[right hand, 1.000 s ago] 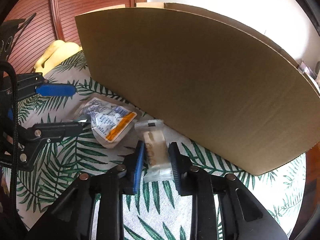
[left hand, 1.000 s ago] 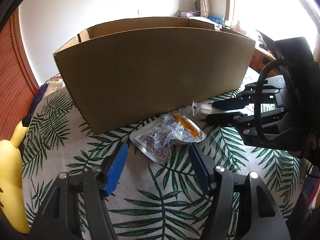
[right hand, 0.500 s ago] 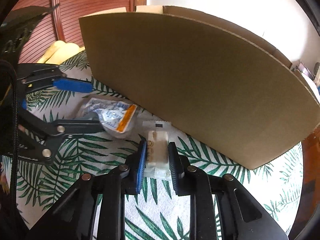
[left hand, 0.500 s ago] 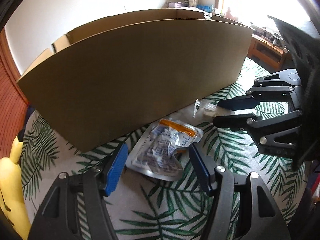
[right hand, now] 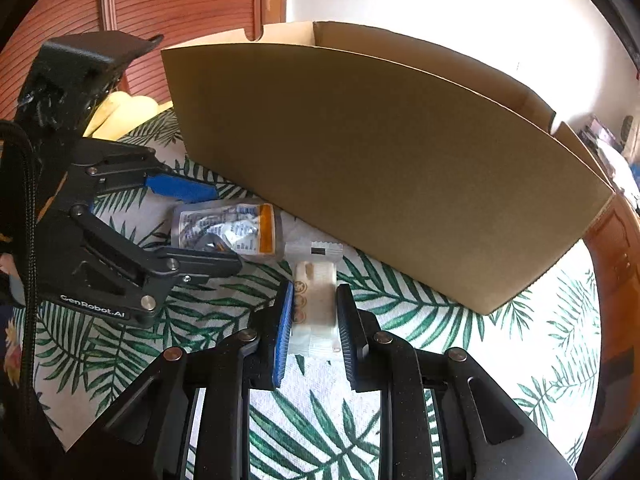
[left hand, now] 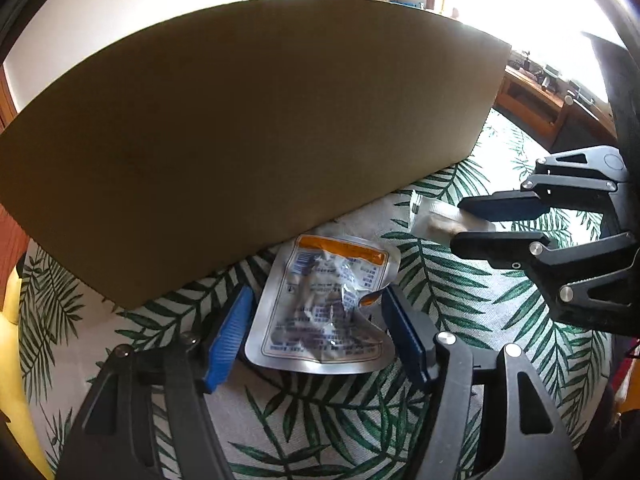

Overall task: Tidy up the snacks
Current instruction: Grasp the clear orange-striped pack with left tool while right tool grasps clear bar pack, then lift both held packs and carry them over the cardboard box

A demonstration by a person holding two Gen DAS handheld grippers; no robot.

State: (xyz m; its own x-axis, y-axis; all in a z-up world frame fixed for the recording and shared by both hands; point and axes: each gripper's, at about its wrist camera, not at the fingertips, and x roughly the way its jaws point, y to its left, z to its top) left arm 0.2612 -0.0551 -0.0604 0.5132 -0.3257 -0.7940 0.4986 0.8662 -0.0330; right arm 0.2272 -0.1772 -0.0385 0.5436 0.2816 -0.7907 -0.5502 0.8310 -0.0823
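A silver snack pouch point(left hand: 320, 280) with an orange strip lies flat on the leaf-print cloth, close against the front wall of a big cardboard box point(left hand: 260, 120). My left gripper point(left hand: 316, 300) straddles the pouch; its jaws are opening and the blue pads stand clear of its edges. From the right wrist view the pouch point(right hand: 228, 228) shows between the left gripper point(right hand: 224, 228) fingers. My right gripper point(right hand: 316, 286) is shut on a small white cracker packet point(right hand: 314, 308), beside the box point(right hand: 380, 168). The left wrist view shows that packet point(left hand: 436, 216) in the right gripper point(left hand: 459, 222).
The box's tall front wall hides its inside from the left wrist view. A yellow soft object point(left hand: 10, 360) lies at the cloth's left edge, also the yellow object point(right hand: 124, 112) behind the left gripper. Wooden furniture point(left hand: 532, 96) stands at the far right.
My left gripper has moved forward so the pouch now lies between its fingers. The right gripper closed in on the white packet and shifted slightly toward the box.
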